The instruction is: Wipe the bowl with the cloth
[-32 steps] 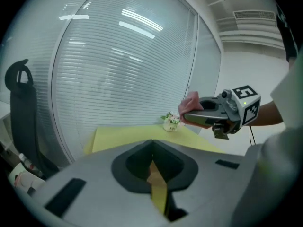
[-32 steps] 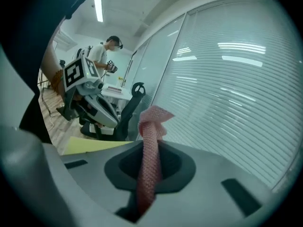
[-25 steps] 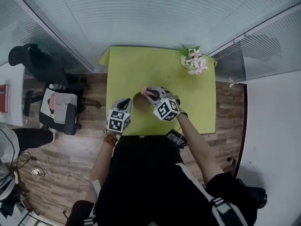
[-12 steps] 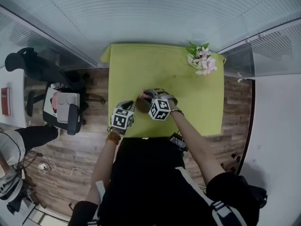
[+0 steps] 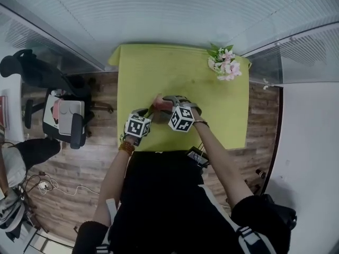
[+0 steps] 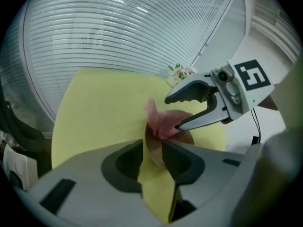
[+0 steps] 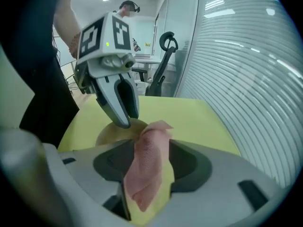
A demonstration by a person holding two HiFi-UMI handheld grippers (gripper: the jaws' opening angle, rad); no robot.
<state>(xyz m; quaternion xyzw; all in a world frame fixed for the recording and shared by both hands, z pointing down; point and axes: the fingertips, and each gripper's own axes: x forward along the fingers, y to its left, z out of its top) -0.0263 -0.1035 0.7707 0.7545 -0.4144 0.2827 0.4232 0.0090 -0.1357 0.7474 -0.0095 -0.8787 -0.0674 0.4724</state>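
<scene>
Both have just been opening: left gripper (image 6: 152, 144) slack astride the round brown bowl (image 6: 154, 151), right gripper (image 7: 147, 144) slack around the pink fabric cloth (image 7: 147, 170), which could slip toward six o'clock.

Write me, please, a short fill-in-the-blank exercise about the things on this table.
1. The cloth is ___ in colour.
2. The bowl is ___ in colour.
3. At the far right corner of the table lie pink and white ___.
Missing words: pink; brown; flowers.
</scene>
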